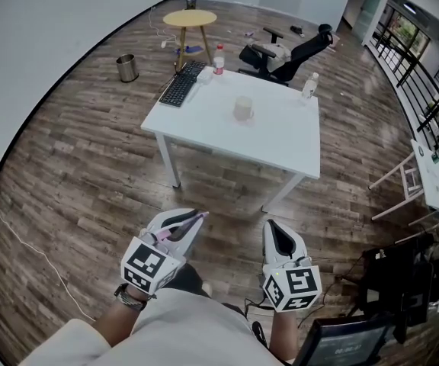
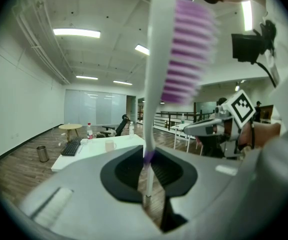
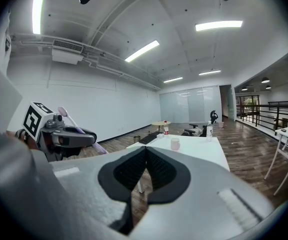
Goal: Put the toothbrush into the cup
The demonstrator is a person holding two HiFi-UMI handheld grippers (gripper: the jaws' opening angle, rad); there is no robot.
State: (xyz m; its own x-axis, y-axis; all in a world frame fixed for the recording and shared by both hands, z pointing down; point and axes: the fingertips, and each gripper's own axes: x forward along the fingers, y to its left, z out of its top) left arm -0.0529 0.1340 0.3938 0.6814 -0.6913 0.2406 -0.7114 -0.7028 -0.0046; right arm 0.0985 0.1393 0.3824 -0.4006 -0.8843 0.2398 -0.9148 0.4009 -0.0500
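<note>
Toothbrush gripped in left tongs, well short of the worktop.
Left tongs were clenched on the handle, with the bristle head back toward the camera. Right tongs were pressed together, empty. Both pointed slightly down, side by side over the wooden floor. Cup stood mid-worktop, seemingly upright, open surface around it, near edge free.

white toothbrush, purple bristles, clamped in left gripper; pale cup upright on white table, well apart
</note>
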